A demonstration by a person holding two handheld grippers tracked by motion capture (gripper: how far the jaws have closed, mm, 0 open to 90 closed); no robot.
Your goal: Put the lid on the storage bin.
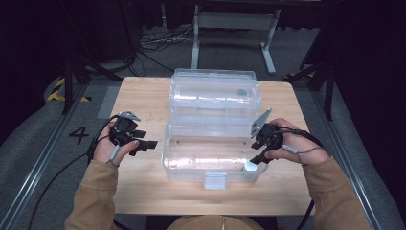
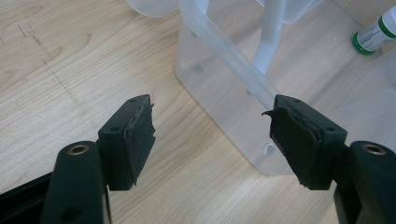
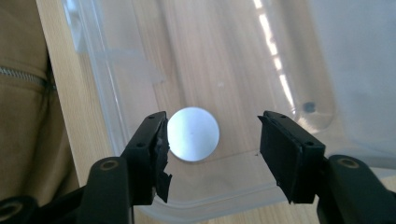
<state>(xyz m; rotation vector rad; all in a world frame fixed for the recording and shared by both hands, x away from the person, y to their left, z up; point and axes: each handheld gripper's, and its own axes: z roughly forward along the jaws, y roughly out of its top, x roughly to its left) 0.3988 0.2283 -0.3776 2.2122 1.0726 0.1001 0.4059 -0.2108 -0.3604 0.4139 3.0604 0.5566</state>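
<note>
Right gripper view: round silver disc [image 3: 193,134] in clear box [image 3: 107,107].

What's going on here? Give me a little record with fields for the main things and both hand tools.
Table: light wood
Box: clear plastic, lid open
Disc: round, silvery, flat on the box floor at its right front corner
Bottle: white with green cap, lying in the box
Left tool: open, empty, beside the box's left wall
Right tool: open, above the disc, not gripping it
</note>
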